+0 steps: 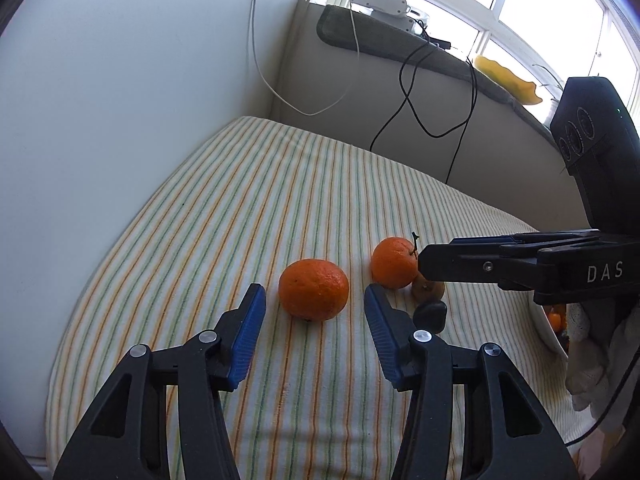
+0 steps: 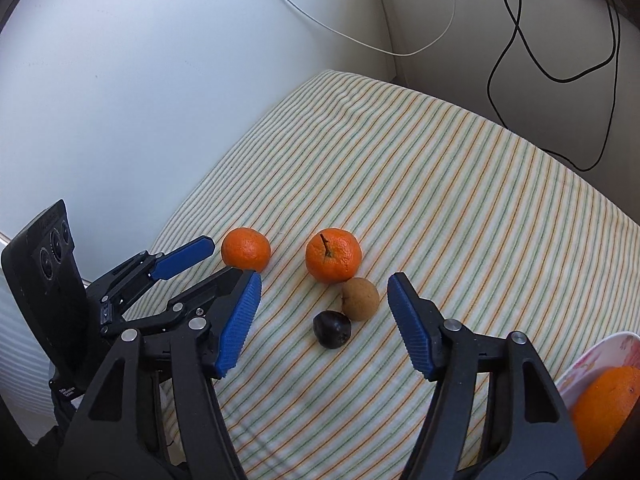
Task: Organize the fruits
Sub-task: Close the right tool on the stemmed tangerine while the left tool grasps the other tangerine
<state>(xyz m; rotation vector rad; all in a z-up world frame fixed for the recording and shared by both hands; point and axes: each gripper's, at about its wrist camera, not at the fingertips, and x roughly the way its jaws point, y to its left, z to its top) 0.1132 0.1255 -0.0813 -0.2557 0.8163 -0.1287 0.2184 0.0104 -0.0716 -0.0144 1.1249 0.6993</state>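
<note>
my left gripper [image 1: 314,312] stands part open, empty, lined up on the near orange [image 1: 313,295]; my right gripper [image 2: 324,320] gapes wider around the dark fruit [image 2: 331,329] and brown fruit [image 2: 361,299], bound for the bowl [image 2: 588,364]

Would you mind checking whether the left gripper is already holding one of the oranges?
No: the left gripper is open, and the orange rests on the striped cloth between its fingers, touching neither.

2 oranges [image 1: 313,295] on striped cloth [image 1: 248,184]
</note>
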